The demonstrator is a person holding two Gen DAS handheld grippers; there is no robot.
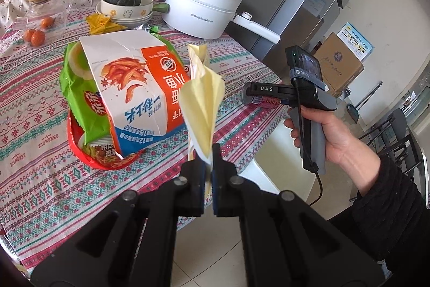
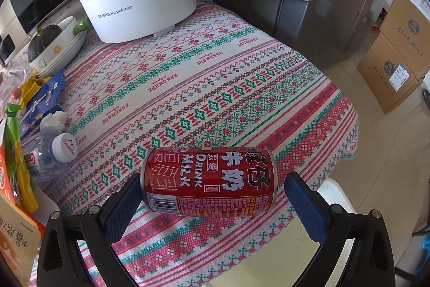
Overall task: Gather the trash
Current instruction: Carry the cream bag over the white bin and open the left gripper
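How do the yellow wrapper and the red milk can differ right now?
The yellow wrapper is thin, creased paper held off the table, clamped in the left gripper; the red milk can is a rigid cylinder lying on its side on the tablecloth, between the right gripper's open jaws. Both look like trash.

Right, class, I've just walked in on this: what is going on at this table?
A person is clearing trash with a gripper in each hand. The left gripper is shut on a pale yellow wrapper, held above the table. The right gripper is open, its fingers either side of a red can lying on its side near the table's edge, not yet gripped.
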